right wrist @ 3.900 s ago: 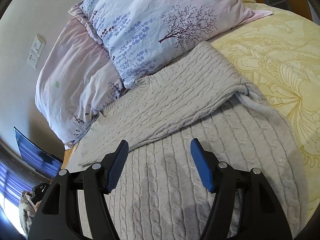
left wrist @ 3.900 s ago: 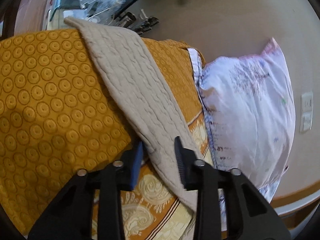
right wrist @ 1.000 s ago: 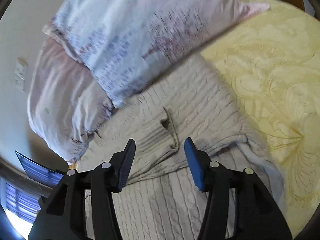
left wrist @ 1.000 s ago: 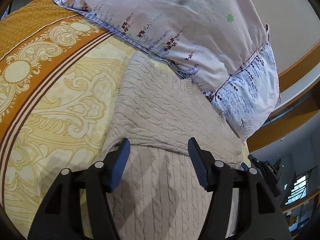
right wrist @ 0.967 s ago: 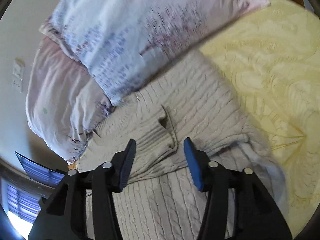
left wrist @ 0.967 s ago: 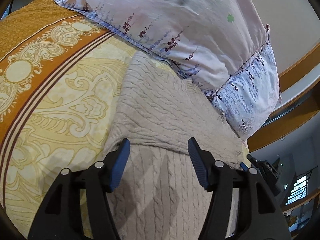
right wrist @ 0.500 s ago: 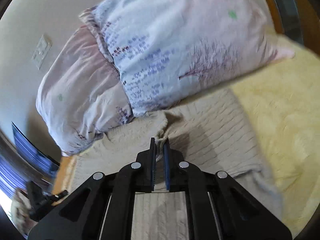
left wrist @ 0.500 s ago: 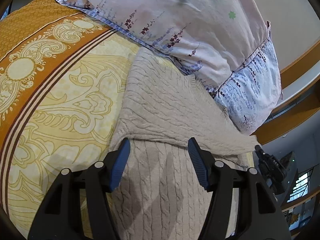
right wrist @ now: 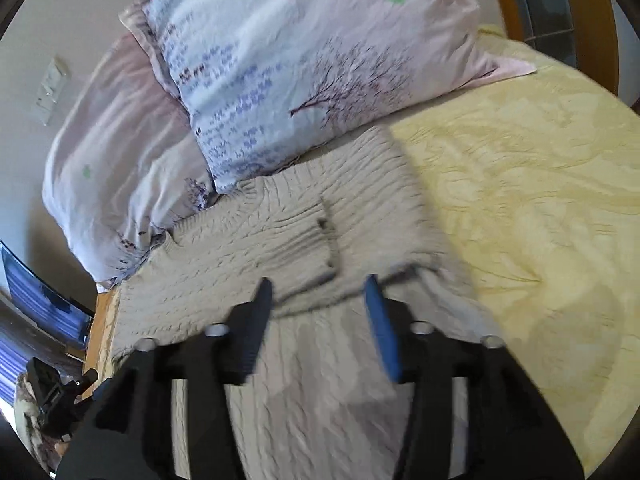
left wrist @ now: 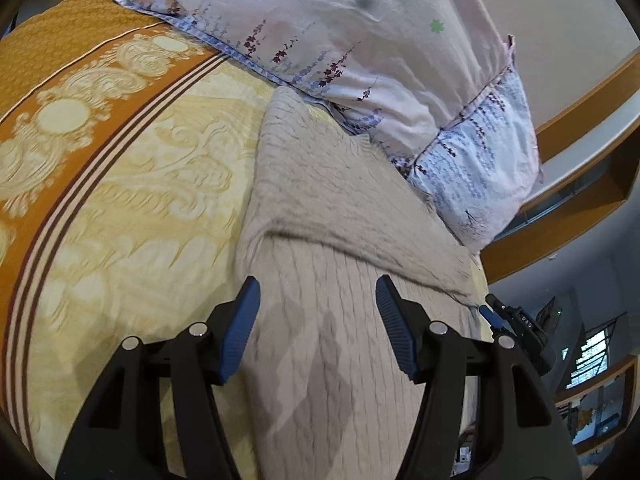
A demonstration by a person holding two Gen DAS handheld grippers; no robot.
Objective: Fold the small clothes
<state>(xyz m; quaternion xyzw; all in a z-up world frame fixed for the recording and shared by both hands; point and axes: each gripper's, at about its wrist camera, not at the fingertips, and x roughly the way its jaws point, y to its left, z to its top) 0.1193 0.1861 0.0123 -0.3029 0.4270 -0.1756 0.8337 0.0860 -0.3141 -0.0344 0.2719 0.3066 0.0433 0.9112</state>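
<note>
The sweater point(right wrist: 280, 248) lies on the bed point(right wrist: 540, 200) against the pillows point(right wrist: 304, 60), both sleeves folded across its chest; the left gripper point(left wrist: 318, 316) and right gripper point(right wrist: 320, 320) hover wide open, empty; next probably comes folding the hem toward the pillows.

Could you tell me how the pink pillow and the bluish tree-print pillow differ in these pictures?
The pale pink floral pillow lies nearer the wall switch; the bluish-white tree-print pillow overlaps it. The pink one shows sparse purple sprigs, while the bluish one carries a dark tree and rows of lilac marks. Both have a green leaf mark and border the beige cable-knit sweater.
</note>
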